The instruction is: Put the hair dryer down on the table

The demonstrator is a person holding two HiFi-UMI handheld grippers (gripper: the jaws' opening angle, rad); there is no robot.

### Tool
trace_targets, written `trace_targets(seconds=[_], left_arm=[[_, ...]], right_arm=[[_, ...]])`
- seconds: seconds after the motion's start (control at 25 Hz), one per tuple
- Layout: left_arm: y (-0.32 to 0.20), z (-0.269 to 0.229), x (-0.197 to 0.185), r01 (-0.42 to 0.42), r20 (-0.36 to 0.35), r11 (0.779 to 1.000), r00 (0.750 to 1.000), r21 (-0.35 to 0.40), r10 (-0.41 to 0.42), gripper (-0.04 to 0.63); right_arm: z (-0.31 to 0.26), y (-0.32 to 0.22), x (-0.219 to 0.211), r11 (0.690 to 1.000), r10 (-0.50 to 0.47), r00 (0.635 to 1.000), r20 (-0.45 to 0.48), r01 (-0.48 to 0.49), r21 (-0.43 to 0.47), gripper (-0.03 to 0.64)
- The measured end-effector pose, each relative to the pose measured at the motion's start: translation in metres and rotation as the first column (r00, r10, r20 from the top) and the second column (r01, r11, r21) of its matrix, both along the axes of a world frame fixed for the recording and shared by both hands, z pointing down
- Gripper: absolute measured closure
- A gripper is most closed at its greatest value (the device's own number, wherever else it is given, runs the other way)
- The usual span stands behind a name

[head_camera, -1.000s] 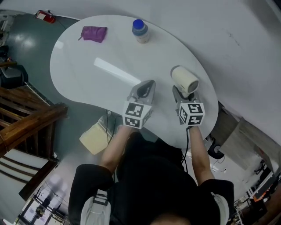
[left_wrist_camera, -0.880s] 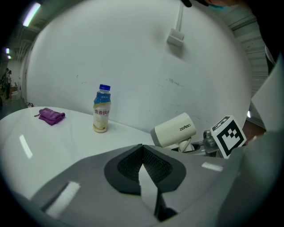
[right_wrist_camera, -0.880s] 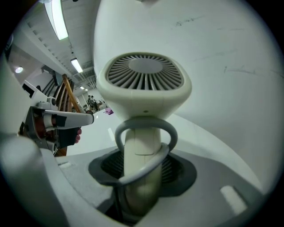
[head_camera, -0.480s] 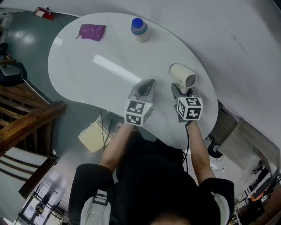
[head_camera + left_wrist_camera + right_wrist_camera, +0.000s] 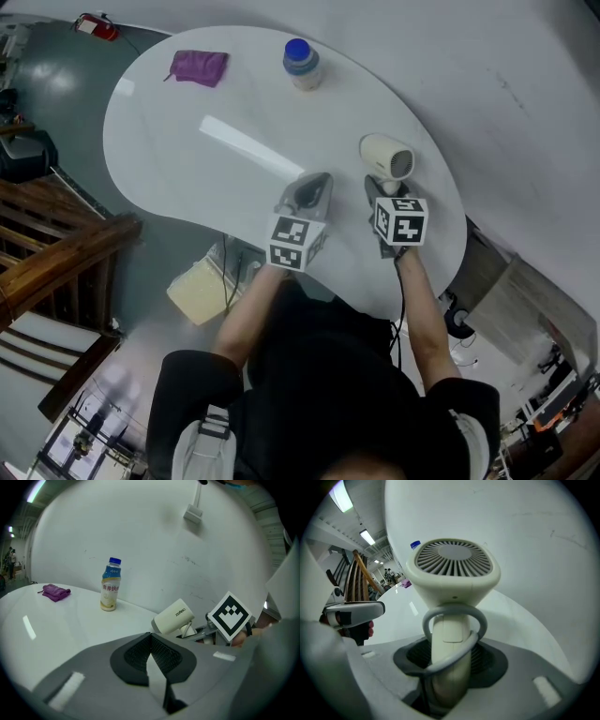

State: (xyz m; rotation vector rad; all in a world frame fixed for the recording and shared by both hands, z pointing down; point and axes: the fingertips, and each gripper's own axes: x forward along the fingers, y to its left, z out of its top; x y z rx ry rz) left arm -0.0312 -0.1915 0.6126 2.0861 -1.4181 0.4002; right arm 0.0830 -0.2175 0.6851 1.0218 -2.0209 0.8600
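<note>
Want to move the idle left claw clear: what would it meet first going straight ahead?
Probably nothing: bare table, passing between bottle and hair dryer, though the dryer sits close.

Left hand-held gripper (image 5: 307, 190) closed — right one (image 5: 380, 195) clamped

In the head view the right gripper (image 5: 382, 192) hides the handle of the hair dryer (image 5: 386, 157). In the right gripper view its head covers the bottle (image 5: 415, 544) but for the cap.

On the table (image 5: 178, 173), bottle (image 5: 299, 65) stands right of cloth (image 5: 199, 67)
</note>
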Motion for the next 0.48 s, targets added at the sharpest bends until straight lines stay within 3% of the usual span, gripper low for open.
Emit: trace_targets(seconds=[0.48], left_arm=[[0.005,0.001,-0.005,0.013,-0.006,1.000,1.000,-0.019,-0.013,0.589]], right_arm=[[0.011,-0.002,-0.004,0.999,-0.010,0.996,-0.085,0.008,-0.033,0.402]])
